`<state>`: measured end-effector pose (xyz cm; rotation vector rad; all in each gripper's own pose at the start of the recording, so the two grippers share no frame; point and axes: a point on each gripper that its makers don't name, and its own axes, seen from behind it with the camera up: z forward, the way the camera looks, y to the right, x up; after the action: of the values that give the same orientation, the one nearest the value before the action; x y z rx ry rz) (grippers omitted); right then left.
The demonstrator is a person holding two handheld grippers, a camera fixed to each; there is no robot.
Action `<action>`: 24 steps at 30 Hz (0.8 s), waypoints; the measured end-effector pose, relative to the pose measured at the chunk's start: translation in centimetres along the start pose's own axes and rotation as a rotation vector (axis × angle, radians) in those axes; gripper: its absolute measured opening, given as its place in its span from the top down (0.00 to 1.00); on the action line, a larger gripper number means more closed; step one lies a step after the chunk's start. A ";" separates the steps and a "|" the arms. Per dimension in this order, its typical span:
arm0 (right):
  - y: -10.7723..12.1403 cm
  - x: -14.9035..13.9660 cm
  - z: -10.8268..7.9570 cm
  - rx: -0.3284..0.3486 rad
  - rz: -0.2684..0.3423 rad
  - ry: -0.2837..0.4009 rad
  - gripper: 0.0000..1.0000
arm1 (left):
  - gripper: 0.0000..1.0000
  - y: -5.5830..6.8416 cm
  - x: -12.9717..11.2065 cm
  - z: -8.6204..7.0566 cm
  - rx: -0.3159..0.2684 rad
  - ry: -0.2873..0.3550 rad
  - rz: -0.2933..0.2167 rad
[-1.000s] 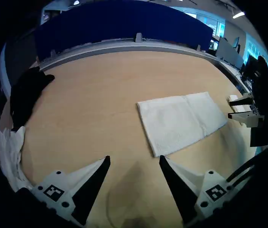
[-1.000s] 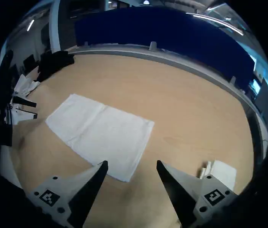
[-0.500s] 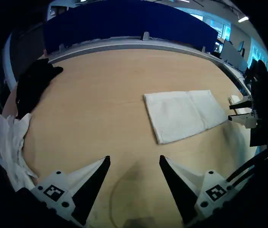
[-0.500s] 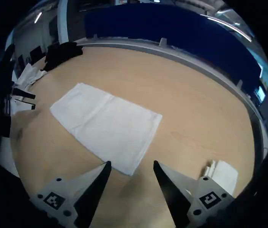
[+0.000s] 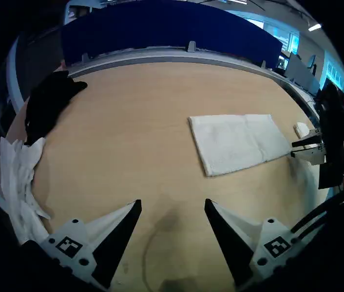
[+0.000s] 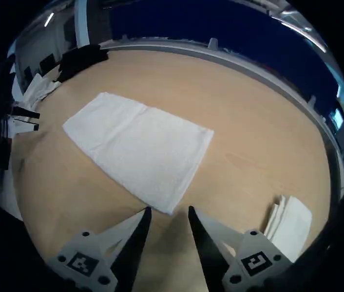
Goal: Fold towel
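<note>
A white towel (image 5: 240, 141) lies flat on the wooden table (image 5: 138, 126), folded into a long rectangle with a crease across it. In the right gripper view the towel (image 6: 138, 146) stretches from upper left down to a corner just at my right gripper (image 6: 168, 210). Its fingers stand a narrow gap apart, on either side of that corner, and are not pressing on it. My left gripper (image 5: 172, 204) is wide open over bare wood, well short of the towel. The right gripper (image 5: 306, 148) is at the towel's far end in the left gripper view.
A black cloth (image 5: 50, 104) lies at the table's far left, with crumpled white cloths (image 5: 18, 180) below it. A stack of folded white towels (image 6: 291, 228) sits by the right gripper. A blue partition (image 5: 172, 29) runs behind the table. The left gripper (image 6: 23, 119) is near the table's left edge.
The right gripper moved in toward the towel's near corner and its fingers narrowed. The left gripper drew back a little, so the towel looks smaller and farther.
</note>
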<state>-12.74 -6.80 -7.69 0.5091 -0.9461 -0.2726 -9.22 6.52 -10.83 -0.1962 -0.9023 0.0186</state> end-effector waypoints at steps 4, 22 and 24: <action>-0.2 -0.1 0.1 0.010 -0.008 -0.004 0.58 | 0.04 0.0 0.1 -0.2 0.000 0.003 -0.001; -0.5 -0.2 0.6 0.040 -0.010 -0.019 0.79 | 0.04 0.0 0.0 -0.5 -0.005 0.004 -0.003; -0.5 -0.2 0.6 0.040 -0.009 -0.019 0.86 | 0.04 0.0 -0.1 -0.5 -0.005 0.004 -0.002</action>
<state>-13.36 -7.30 -7.78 0.5487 -0.9697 -0.2670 -8.88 6.40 -11.17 -0.1994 -0.8990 0.0139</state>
